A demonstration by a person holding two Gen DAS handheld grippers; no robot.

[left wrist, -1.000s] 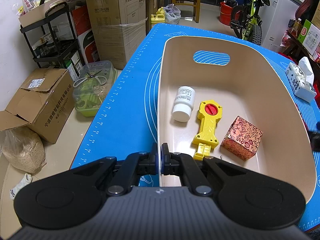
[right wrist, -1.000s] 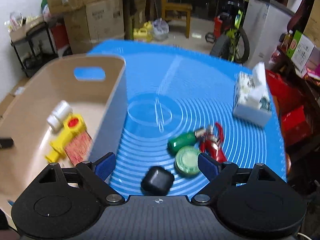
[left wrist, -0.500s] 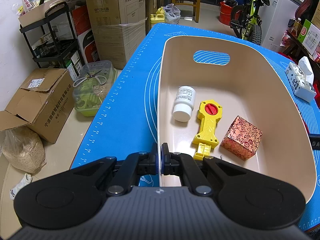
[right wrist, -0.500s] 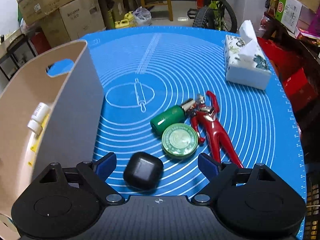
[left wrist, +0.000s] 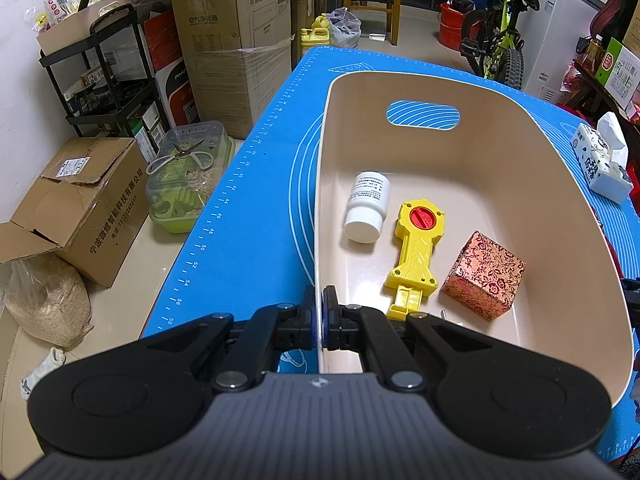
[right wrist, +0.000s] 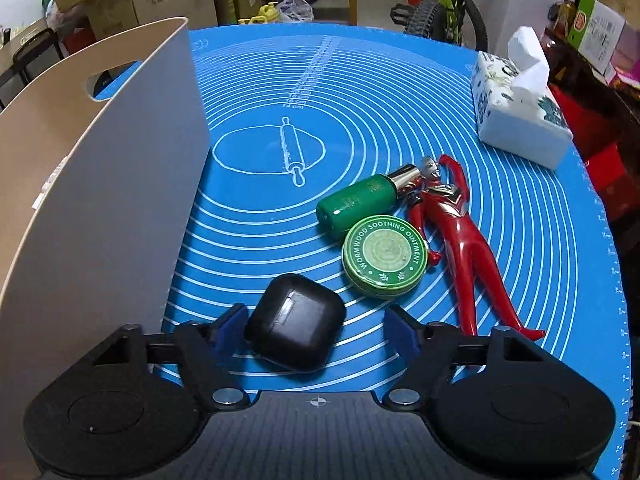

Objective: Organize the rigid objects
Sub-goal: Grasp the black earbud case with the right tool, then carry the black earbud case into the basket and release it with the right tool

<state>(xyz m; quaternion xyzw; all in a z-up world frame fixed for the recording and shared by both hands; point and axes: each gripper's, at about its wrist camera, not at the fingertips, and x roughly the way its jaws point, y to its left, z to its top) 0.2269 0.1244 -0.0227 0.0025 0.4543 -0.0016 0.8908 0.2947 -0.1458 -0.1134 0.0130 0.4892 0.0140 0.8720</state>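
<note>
Black and glossy, a rounded earbud case [right wrist: 295,322] lies on the blue bench mat [right wrist: 360,92] between the blue pads of the right claw [right wrist: 316,330], whose jaws are closing; the left pad sits against the case, the right one stands clear of it. Just beyond lie a round green ointment tin [right wrist: 384,257], a green bottle [right wrist: 360,202] with a metallic cap and a red toy figure [right wrist: 460,240], bunched together, with a tissue box [right wrist: 520,120] farther off. Only the left wrist view looks inside the beige bin [left wrist: 560,200]: the left claw [left wrist: 320,318] is pinched tight on its near rim, and within lie a white pill bottle [left wrist: 368,206], a yellow toy with a red dial [left wrist: 416,252] and a red floral box [left wrist: 484,276].
</note>
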